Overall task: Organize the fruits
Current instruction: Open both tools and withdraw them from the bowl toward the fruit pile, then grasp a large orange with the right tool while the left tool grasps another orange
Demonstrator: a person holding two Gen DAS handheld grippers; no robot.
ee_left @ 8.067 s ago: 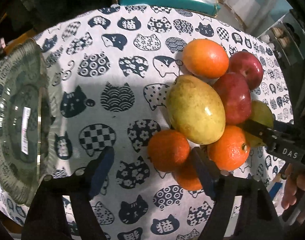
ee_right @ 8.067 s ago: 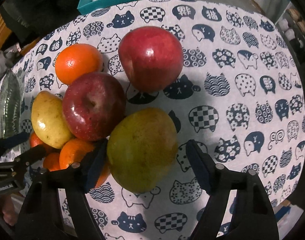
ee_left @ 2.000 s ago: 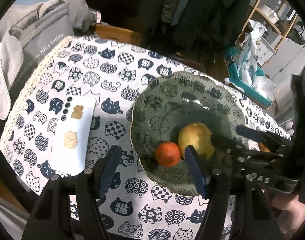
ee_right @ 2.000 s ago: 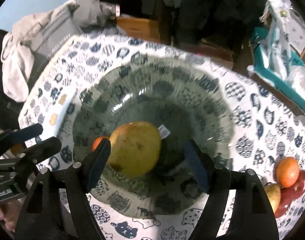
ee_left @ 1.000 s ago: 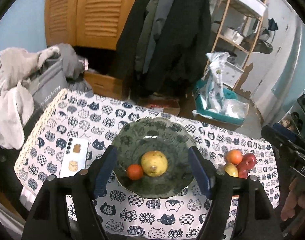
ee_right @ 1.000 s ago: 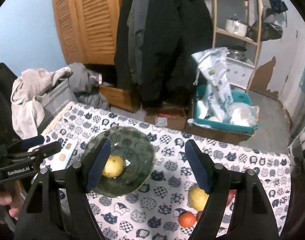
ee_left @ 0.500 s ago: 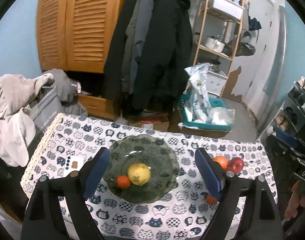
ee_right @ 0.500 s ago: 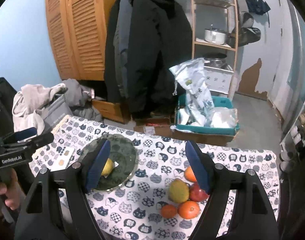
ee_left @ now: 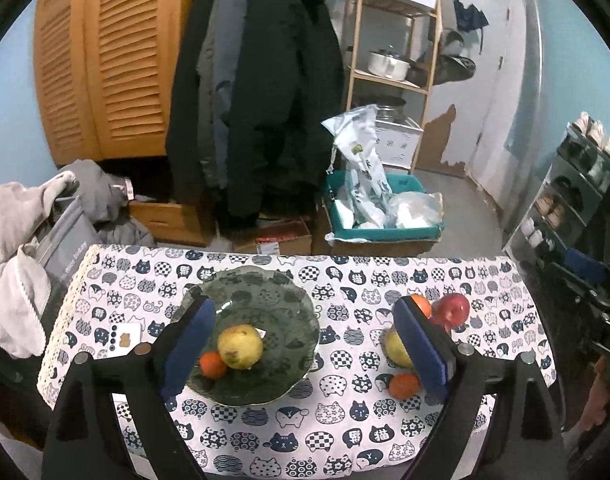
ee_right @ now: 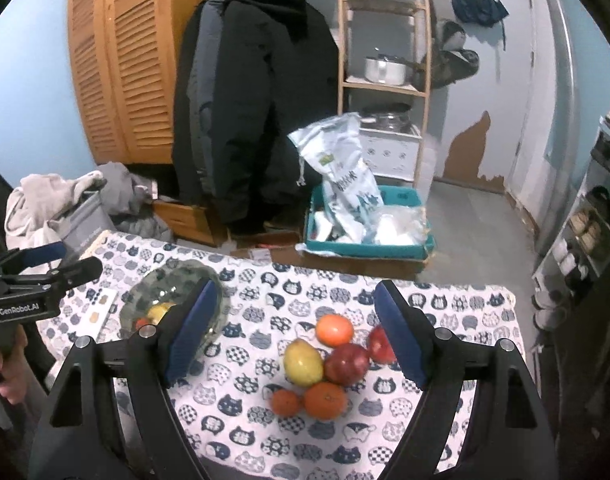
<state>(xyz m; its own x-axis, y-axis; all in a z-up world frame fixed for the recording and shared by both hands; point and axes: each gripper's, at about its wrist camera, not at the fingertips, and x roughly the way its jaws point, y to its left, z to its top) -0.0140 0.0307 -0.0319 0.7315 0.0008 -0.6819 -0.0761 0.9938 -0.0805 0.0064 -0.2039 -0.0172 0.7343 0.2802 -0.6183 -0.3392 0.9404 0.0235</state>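
Note:
A green glass bowl (ee_left: 265,276) on the cat-print tablecloth holds a yellow-green pear (ee_left: 240,346) and a small orange (ee_left: 213,365). To its right lies a pile of loose fruit: a yellow pear (ee_right: 303,362), two red apples (ee_right: 347,362), an orange (ee_right: 334,330) at the back and two more oranges (ee_right: 325,400) in front. My left gripper (ee_left: 305,344) hangs high above the bowl (ee_right: 161,284), its jaws opening with nothing between them. My right gripper (ee_right: 293,340) hovers high over the pile, jaws also opening and empty.
A white card with cat stickers (ee_left: 125,338) lies left of the bowl. Behind the table are a teal crate of plastic bags (ee_left: 381,216), hanging dark coats (ee_left: 257,100), a wooden shelf and grey laundry (ee_left: 17,240) at the left. A person's hand (ee_right: 5,376) holds the left gripper.
Both grippers have drawn back and up from the table, so the whole tabletop and room now show. Both pairs of jaws have spread wider. The fruit has not moved.

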